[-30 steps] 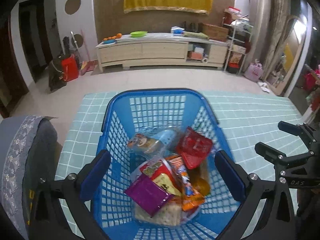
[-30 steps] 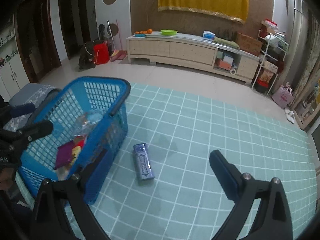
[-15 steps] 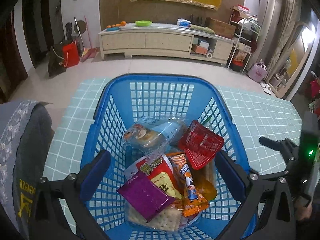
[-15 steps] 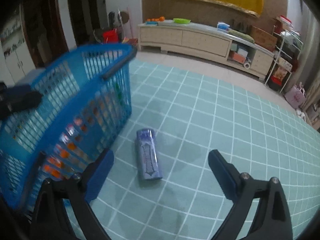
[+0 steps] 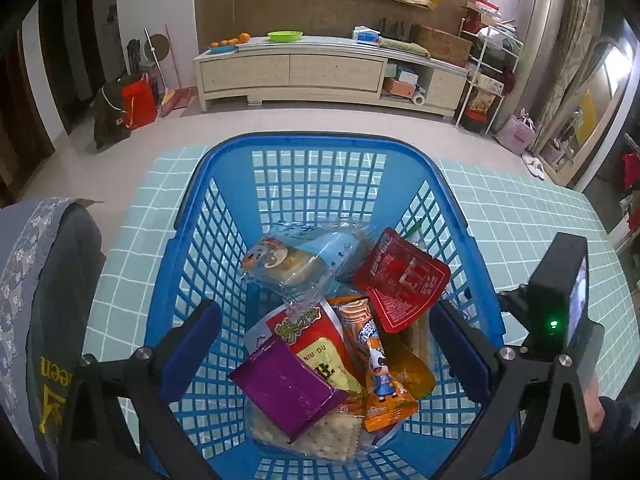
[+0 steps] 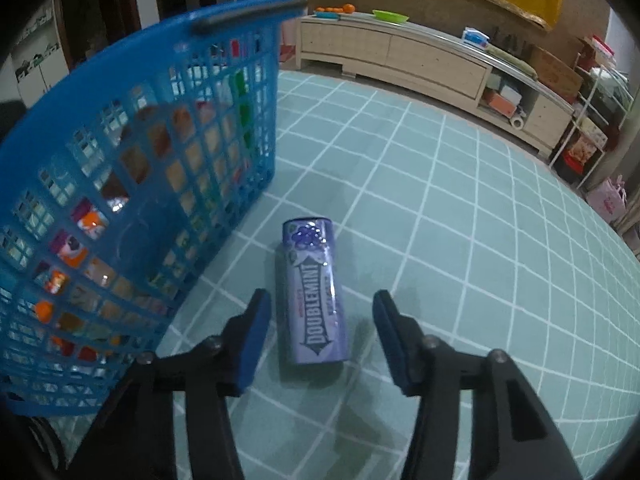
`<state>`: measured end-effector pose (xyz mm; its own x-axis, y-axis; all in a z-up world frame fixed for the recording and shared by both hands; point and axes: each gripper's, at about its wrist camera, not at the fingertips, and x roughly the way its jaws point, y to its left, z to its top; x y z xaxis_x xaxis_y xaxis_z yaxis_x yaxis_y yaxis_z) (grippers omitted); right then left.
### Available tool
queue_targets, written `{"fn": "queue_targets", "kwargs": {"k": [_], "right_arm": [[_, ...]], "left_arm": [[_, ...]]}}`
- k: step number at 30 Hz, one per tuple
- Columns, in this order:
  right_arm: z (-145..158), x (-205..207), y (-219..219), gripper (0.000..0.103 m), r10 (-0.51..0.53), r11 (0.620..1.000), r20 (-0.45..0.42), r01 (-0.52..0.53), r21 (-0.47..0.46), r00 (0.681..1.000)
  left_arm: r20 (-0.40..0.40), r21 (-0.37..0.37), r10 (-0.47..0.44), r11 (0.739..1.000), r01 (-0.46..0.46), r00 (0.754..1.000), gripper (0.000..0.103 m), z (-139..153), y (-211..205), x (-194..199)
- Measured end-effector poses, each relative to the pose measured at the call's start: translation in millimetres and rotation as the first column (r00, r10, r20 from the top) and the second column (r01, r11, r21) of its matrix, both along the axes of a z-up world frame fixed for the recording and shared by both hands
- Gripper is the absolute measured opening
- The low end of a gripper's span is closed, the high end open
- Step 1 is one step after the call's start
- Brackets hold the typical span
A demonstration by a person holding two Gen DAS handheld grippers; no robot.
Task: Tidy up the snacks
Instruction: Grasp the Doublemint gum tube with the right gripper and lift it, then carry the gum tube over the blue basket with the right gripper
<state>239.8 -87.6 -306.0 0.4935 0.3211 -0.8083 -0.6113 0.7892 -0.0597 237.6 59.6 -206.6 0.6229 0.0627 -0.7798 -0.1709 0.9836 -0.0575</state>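
Only the right wrist view is showing the purple cylindrical DOUBLEMINT tin (image 6: 313, 294), which is lying on its side on the teal grid-patterned surface (image 6: 460, 240), just right of the blue plastic lattice basket (image 6: 132, 184). The right gripper (image 6: 318, 338) is sitting low over the tin's near end, its blue-padded fingers (image 6: 252, 344) closing in on either side with the tin between them, a gap still showing on each side, so nothing is being gripped. White letters reading "DOUBLEMINT" are running along the tin, with a grape cluster printed at its far end.

Only the left wrist view is looking down into the basket (image 5: 320, 148). The left gripper (image 5: 326, 344) is hanging over the near part of the basket with its fingers (image 5: 192, 344) spread wide and touching nothing. Between them, a shiny purple rectangular packet (image 5: 286, 390) is lying on top of a clear bag of crackers (image 5: 320, 436), beside a red-and-yellow pouch marked "NIU-DU" (image 5: 320, 344) and an orange wrapper with a cartoon cow figure (image 5: 380, 364). Farther in, a red foil pouch (image 5: 402, 280) with writing too small to make out is leaning at the right, and a clear blue-tinted cake pack (image 5: 296, 260) is lying at the far end.

At that view's right edge, the right gripper's black body (image 5: 556, 292) is showing a green light.
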Motion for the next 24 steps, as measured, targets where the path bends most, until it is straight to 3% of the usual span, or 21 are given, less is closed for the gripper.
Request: {"fn": "queue_targets", "kwargs": {"k": [2,9,24], "right_arm": [[-3.6,-0.8,1.1,0.036,0.006,1.000,-0.005,-0.006,0.008,1.000],[10.0,-3.8,-6.8,0.035,-0.010,0.998,-0.002,0.010,0.065,1.000],[87.7,-61.1,-23.5,0.035,-0.041,0.986,0.154,0.015,0.165,0.987]], "left_arm": [[0.003,0.008,0.001,1.000,-0.001,1.000,0.103,-0.7,-0.9,0.0],[0.026,-0.009,0.005,1.000,-0.005,1.000,0.103,0.1,2.2,-2.7],[0.119,0.098,0.031,0.994,-0.043,0.992,0.103,9.9,-8.7,-17.6]]}}
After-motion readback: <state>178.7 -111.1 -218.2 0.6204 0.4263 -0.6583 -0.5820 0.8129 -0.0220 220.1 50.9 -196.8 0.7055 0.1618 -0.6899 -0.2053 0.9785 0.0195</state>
